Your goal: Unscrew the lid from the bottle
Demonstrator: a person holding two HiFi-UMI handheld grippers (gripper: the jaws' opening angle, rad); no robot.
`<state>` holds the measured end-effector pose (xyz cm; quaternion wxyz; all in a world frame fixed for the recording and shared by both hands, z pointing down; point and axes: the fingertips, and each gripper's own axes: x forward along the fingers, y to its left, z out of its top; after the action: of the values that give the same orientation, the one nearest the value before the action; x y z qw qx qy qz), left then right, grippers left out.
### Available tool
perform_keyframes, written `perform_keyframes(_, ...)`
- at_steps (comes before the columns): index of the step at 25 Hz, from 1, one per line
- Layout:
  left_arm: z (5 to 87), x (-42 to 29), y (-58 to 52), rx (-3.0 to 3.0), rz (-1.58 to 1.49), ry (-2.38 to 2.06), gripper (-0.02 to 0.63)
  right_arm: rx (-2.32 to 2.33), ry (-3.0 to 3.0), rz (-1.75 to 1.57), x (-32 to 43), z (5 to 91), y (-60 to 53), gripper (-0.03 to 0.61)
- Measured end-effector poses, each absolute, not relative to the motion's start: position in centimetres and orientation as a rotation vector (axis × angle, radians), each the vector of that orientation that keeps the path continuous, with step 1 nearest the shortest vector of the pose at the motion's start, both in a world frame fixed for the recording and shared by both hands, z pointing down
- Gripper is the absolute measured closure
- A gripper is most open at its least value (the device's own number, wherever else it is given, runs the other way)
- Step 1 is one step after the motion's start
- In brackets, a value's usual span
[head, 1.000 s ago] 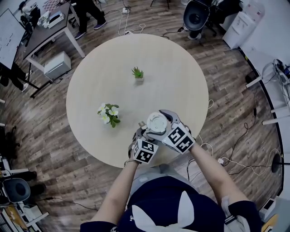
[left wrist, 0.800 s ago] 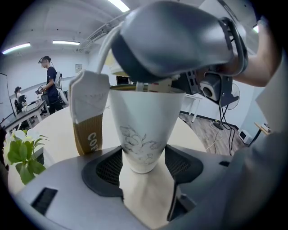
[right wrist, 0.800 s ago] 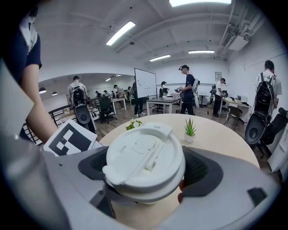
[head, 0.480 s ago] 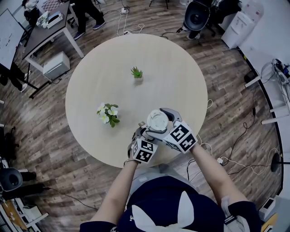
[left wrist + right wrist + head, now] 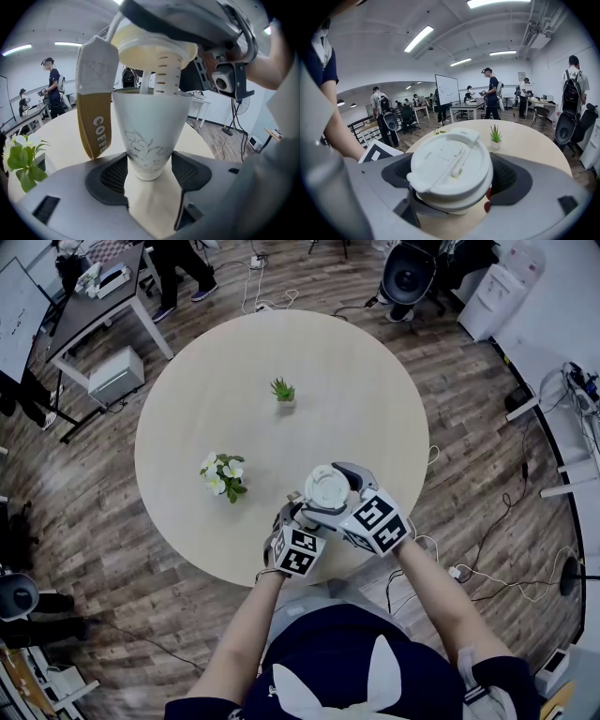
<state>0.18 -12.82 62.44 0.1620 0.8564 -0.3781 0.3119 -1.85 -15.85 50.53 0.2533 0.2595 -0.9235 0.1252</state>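
From the head view, both my grippers are together over the near edge of the round pale surface (image 5: 187,427). My left gripper (image 5: 298,517) comes in from the near side and my right gripper (image 5: 331,500) from the right. The white lid (image 5: 324,487) faces up between them. Left of them sits a small bunch of white flowers (image 5: 225,476), and toward the far side, well apart, a little green plant (image 5: 284,390) in a white pot.

In the left gripper view, my left fingers (image 5: 110,176) are closed on the lower part of the white bottle (image 5: 150,136) — one dark pad pressed to each side of its tapered body, which stands upright and carries a faint line drawing. A tan strap (image 5: 96,126) with white lettering hangs down its left side. The lid sits tilted above the bottle's mouth, with its ribbed skirt showing clear of the rim on the right. Whether any part of the skirt is inside the mouth I cannot tell. My right gripper covers the lid from above.

In the right gripper view, my right fingers (image 5: 513,180) hold the lid — the pads bear on its edge at left and right. Its flat top, with a raised flip tab, faces the camera. The left gripper's marker cube (image 5: 379,152) shows at the left, just beside the lid.
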Motion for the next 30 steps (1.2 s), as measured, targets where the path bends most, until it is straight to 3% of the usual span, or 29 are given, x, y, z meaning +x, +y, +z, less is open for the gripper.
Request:
perform_keyframes(17, 62.5, 0.0, -12.8, 2.436, 0.893, -1.077, 0.311, 0.758, -2.561, 0.443, -1.2, 48.7, -16.2, 0.109)
perform_keyframes(30, 62.6, 0.0, -12.9, 2.431, 0.893, -1.079, 0.313, 0.879, -2.611, 0.72, 0.9, 47.6, -17.5, 0.107)
